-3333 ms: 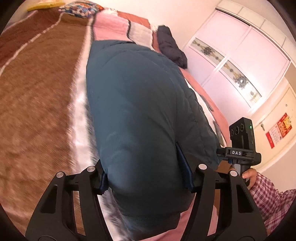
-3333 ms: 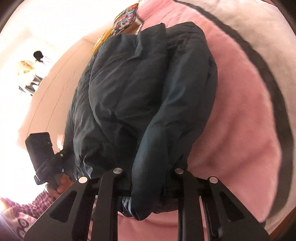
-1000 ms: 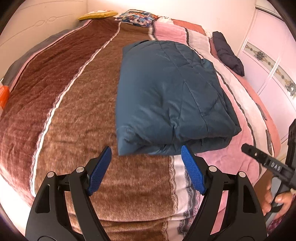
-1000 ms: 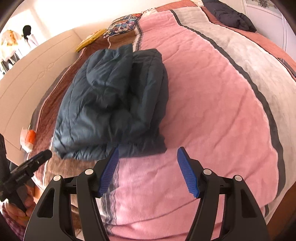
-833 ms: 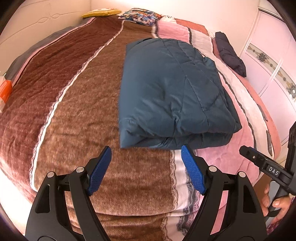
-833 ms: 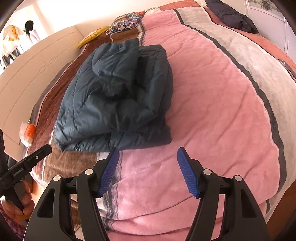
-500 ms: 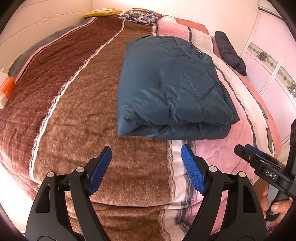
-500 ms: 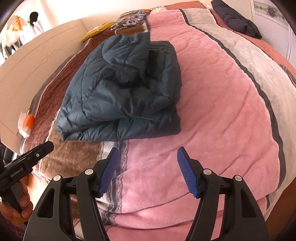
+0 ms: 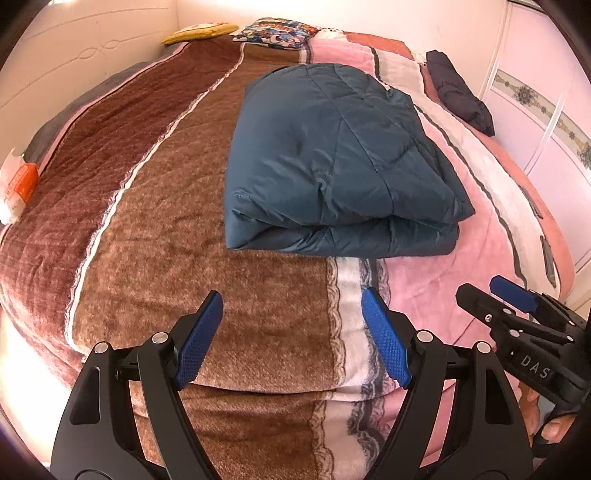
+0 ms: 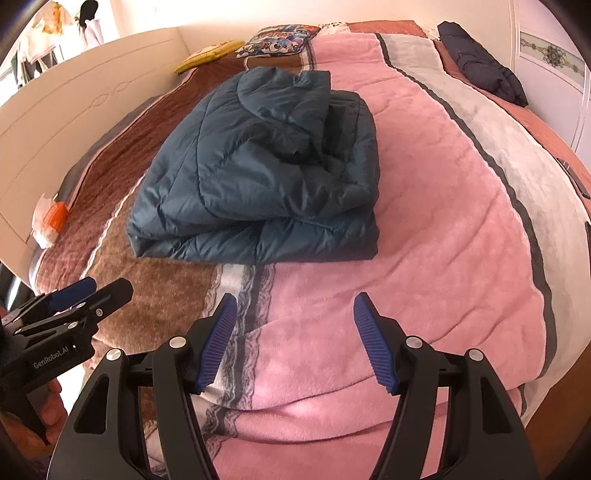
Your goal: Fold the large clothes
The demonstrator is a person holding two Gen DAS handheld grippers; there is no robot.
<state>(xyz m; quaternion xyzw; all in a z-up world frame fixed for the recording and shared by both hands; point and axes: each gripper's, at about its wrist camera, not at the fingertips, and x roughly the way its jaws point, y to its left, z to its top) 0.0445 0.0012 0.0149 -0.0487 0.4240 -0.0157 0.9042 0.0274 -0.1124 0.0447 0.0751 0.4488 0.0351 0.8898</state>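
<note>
A dark teal quilted jacket (image 9: pixel 332 166) lies folded into a thick rectangular bundle on the striped bed blanket (image 9: pixel 155 221); it also shows in the right wrist view (image 10: pixel 266 173). My left gripper (image 9: pixel 293 332) is open and empty, held back over the bed's near edge, well short of the jacket. My right gripper (image 10: pixel 295 332) is open and empty, also near the bed's front edge. The right gripper shows at the right of the left wrist view (image 9: pixel 517 317), and the left gripper at the left of the right wrist view (image 10: pixel 74 302).
A second dark folded garment (image 9: pixel 458 92) lies at the bed's far right. A patterned pillow (image 9: pixel 277 31) and a yellow cushion (image 9: pixel 201 31) sit at the head. An orange-and-white packet (image 9: pixel 16 184) lies at the left edge. A wardrobe (image 9: pixel 554 92) stands right.
Both grippers let go of the jacket and opened, then drew back toward the bed's front edge. The jacket now lies folded and still, and looks farther away than half a second ago.
</note>
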